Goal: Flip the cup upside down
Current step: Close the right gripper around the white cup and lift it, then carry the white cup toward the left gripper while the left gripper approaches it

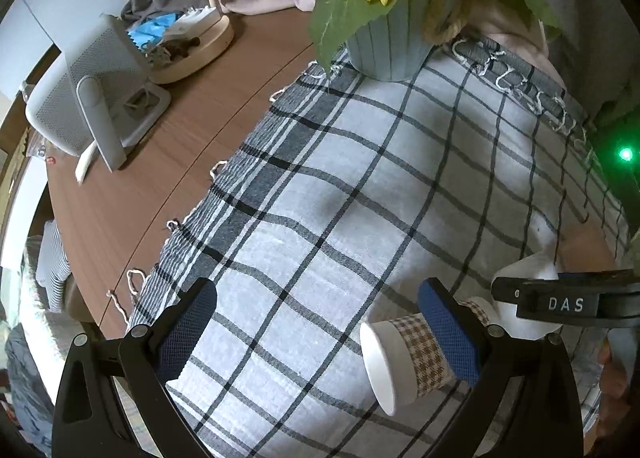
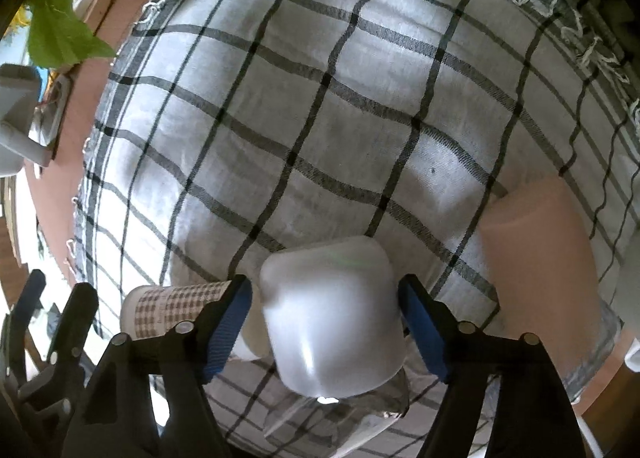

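A brown wooden worktop (image 1: 168, 162) is partly covered by a white cloth with a dark check pattern (image 1: 360, 178). At the near right of the cloth, the right gripper (image 2: 325, 312) holds a white translucent cup (image 2: 332, 318) between its blue pads (image 2: 228, 322), one pad against each side. The cup looks tipped, its closed base facing outward and a clear rim partly visible beneath it, so it seems to be midway through the turn; whether it rests on the cloth or is lifted cannot be told. Just to its left a small paper cup with a brown houndstooth band (image 1: 404, 362) lies on its side, close to the held cup. The left gripper (image 1: 316, 334) is spread wide and holds nothing, its right pad just in front of the paper cup. A tall pink tumbler (image 2: 536, 270) stands to the right. At the far end of the cloth sits a pale blue pot of sunflowers (image 1: 392, 38). Judging from this, the flip is under way but unfinished: the cup must yet be set down mouth-first and released.
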`<state>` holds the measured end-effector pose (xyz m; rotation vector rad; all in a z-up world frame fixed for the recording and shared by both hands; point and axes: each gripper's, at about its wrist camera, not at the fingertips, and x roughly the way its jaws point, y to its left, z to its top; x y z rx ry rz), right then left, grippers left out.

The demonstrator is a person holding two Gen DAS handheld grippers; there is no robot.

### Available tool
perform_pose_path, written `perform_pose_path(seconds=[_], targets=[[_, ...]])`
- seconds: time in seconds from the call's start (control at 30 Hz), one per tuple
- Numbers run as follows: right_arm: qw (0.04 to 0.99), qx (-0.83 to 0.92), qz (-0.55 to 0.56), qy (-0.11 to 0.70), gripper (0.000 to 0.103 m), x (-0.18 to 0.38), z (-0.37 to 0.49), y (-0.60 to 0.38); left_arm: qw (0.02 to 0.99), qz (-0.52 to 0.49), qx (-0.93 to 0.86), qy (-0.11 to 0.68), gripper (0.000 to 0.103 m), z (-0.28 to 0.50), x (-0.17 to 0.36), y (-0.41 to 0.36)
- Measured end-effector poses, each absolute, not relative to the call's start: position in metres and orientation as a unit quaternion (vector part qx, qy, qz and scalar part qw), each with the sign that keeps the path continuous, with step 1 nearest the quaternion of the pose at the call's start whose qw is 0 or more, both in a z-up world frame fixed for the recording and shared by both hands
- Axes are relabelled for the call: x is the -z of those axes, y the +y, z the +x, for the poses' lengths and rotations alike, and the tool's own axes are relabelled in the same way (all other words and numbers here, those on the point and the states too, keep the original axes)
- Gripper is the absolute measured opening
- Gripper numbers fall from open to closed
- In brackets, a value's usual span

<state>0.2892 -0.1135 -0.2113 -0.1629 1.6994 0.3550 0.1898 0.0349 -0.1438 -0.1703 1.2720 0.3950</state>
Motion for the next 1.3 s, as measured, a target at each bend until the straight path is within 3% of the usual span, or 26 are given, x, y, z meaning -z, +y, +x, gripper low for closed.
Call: perform_pose_path(seconds=[0.33,0.9,1.3], targets=[[0.663,-0.151,-0.069,0.73,0.069,0.207,0.288,-0.103,0.792,-0.072,-0.171,0.581,0.103,0.186,0.138,0.034],[0.777,-0.086,0.047,0.622,0.069,0.101,0.21,-0.163,0.834,-0.033,-0.091,0.543,0.103,0.153,0.101,0.042],[0.772,-0.031,0.17,0.611,0.07,0.116,0.118,-0.162,0.834,0.007,-0.015,0.551,0.103,0.122,0.108,0.053]])
